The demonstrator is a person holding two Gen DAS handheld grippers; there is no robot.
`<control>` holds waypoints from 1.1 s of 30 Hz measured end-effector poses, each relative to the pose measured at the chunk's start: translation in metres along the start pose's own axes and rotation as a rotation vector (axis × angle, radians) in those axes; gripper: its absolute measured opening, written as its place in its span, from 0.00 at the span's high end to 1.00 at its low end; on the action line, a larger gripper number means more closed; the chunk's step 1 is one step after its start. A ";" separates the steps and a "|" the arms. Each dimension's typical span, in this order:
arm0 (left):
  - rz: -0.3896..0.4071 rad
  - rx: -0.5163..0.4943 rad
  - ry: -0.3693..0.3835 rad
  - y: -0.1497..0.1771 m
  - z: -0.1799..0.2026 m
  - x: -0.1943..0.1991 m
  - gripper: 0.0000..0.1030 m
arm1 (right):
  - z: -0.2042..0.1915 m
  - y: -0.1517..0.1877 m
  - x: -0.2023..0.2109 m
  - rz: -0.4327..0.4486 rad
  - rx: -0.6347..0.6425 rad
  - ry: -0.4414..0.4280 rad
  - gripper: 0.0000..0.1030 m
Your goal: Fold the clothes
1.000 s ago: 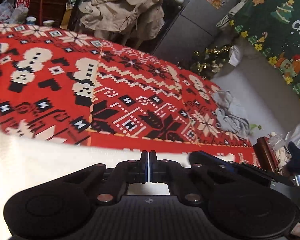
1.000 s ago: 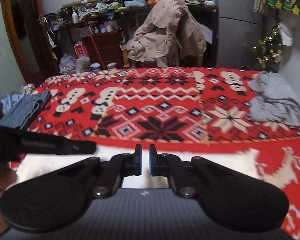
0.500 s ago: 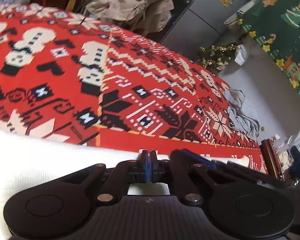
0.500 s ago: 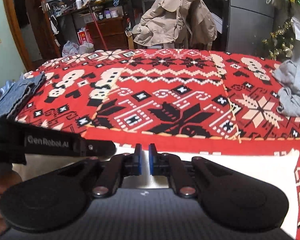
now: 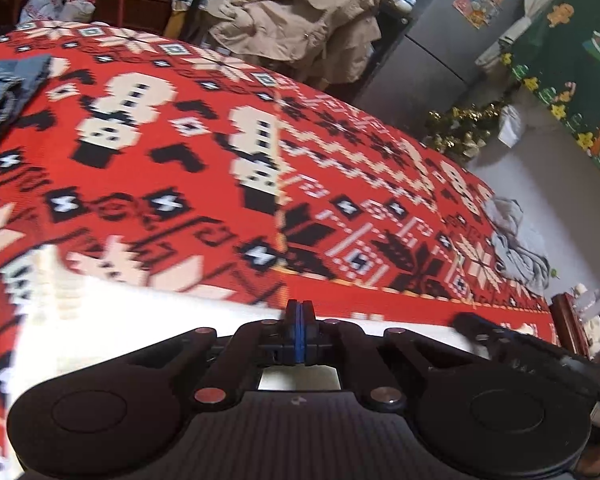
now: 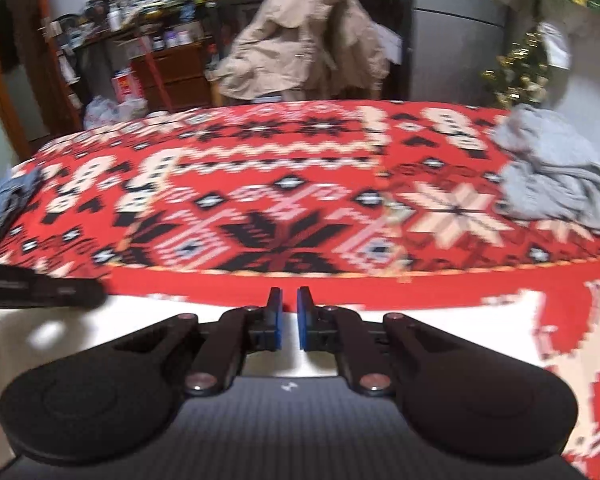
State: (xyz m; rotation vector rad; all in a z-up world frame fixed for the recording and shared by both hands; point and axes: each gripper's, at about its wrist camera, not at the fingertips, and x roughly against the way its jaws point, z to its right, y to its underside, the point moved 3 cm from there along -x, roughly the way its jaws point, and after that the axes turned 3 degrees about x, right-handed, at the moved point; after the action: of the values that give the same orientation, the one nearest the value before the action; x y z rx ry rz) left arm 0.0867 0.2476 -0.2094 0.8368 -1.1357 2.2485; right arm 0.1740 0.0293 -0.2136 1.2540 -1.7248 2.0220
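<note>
Our left gripper point(image 5: 299, 312) has its jaws pressed together; whether they pinch the white cloth point(image 5: 148, 320) at the near edge we cannot tell. Our right gripper point(image 6: 289, 312) stands slightly parted, empty. Red blanket point(image 6: 300, 200) beyond lies open; grey garment point(image 6: 552, 184) far right.

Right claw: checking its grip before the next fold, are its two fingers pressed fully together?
No, the right claw shows a clear gap between its blue-padded fingers.

A knitted-looking red cloth point(image 6: 284, 208) with a matt pixel pattern is seen, and a smooth white fabric point(image 5: 140, 328) beside it. Matt black plastic (with shiny metal rivets) is shown on the left hand-held gripper point(image 5: 299, 320); soft grey cloth point(image 6: 556, 176) lies crumpled.
</note>
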 end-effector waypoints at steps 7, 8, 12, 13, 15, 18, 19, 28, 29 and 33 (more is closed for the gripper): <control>0.048 0.010 -0.072 -0.005 -0.028 0.022 0.98 | 0.057 0.008 0.008 0.006 -0.037 0.112 0.94; 0.056 0.014 -0.084 -0.006 -0.033 0.025 0.98 | 0.063 0.008 0.010 0.008 -0.040 0.124 0.94; 0.074 0.019 -0.094 -0.008 -0.048 0.034 0.98 | 0.081 0.009 0.014 0.014 -0.056 0.159 0.94; 0.083 0.005 -0.115 -0.009 -0.048 0.036 0.98 | 0.083 0.009 0.014 0.017 -0.058 0.173 0.94; 0.109 -0.022 -0.196 -0.011 -0.051 0.040 0.98 | 0.087 0.009 0.015 0.021 -0.052 0.206 0.94; 0.110 -0.010 -0.175 -0.012 -0.062 0.045 0.98 | 0.093 0.009 0.017 0.019 -0.075 0.200 0.94; 0.111 -0.013 -0.173 -0.012 -0.065 0.046 0.98 | 0.094 0.009 0.017 0.019 -0.078 0.199 0.94; 0.147 0.004 -0.170 -0.017 -0.060 0.055 0.98 | 0.086 0.005 0.028 0.035 -0.079 0.180 0.92; 0.133 0.005 -0.150 -0.018 -0.058 0.052 0.98 | 0.084 0.005 0.028 0.035 -0.076 0.172 0.92; 0.094 -0.041 -0.134 -0.014 -0.046 0.038 0.98 | 0.074 0.007 0.024 0.019 -0.079 0.142 0.92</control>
State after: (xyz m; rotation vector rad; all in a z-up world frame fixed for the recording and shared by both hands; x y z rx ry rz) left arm 0.0555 0.2983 -0.1969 0.9474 -1.3031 2.2642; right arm 0.1895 -0.0472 -0.2047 1.0473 -1.7378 1.9807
